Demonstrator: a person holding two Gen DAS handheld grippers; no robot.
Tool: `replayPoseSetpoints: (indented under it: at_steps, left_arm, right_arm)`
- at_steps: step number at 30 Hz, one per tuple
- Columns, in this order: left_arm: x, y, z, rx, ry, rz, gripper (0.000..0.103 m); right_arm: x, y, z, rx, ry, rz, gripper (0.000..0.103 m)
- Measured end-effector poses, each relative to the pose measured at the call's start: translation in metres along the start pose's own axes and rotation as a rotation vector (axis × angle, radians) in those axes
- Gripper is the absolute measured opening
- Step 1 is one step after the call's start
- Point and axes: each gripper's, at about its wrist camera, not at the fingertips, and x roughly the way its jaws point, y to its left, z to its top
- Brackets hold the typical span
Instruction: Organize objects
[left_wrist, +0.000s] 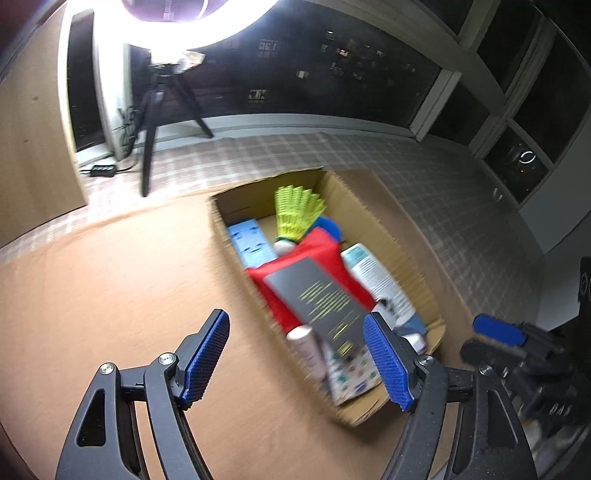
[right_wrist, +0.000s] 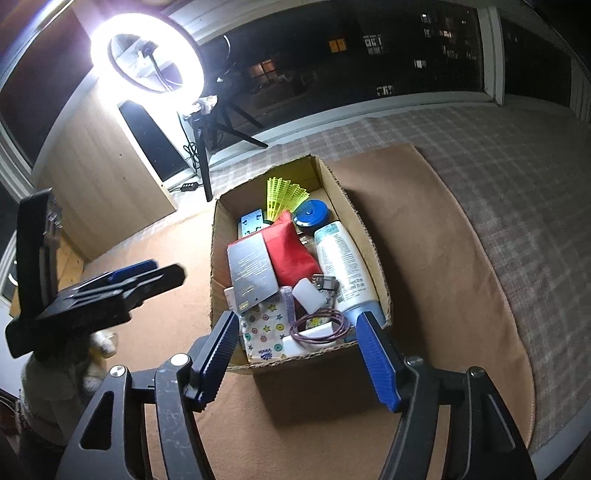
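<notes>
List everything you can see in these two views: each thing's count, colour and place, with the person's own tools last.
box: one, brown cardboard, on the mat
shuttlecock: one, yellow-green, far end of box
tape: one, blue, beside shuttlecock
bottle: one, white, along box's right wall
pouch: one, red, mid-box
card: one, grey, beside pouch
cord: one coil, purple, near end of box
mat: one, tan, under box
ring light: one, white, on tripod behind
left gripper: one, black with blue pads, open
right gripper: one, same colours, open
</notes>
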Motion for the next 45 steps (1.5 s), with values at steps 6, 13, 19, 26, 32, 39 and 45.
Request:
replayPoseSetpoints:
  at_steps: [6,13,19,26,32,39,45]
  left_arm:
    - [-0.033,0.029,-0.029,-0.011,-0.011,0.054,0.08]
    - [-0.086,0.061,-0.064,-0.03,-0.057,0.115,0.08]
    - [-0.129,0.083,-0.089,-0.05,-0.099,0.152,0.081]
    - [-0.171,0.103,-0.122,-0.067,-0.15,0.203,0.094]
    - [-0.192,0.124,-0.144,-0.099,-0.162,0.239,0.099]
    - [-0.209,0.149,-0.16,-0.148,-0.168,0.267,0.101]
    - [-0.216,0.17,-0.171,-0.174,-0.16,0.293,0.102]
  right_arm:
    - [-0.005,0.032,-0.009,-0.061,-0.007,-0.027,0.064]
    - [-0.012,0.085,-0.022,-0.147,-0.024,-0.033,0.065]
    - [-0.015,0.131,-0.038,-0.199,-0.03,-0.011,0.067]
    - [-0.013,0.179,-0.056,-0.251,-0.03,-0.008,0.068]
    - [-0.011,0.209,-0.068,-0.275,-0.032,-0.011,0.07]
    - [-0.005,0.232,-0.077,-0.274,-0.044,-0.013,0.073]
    - [-0.001,0.248,-0.083,-0.298,-0.053,-0.026,0.074]
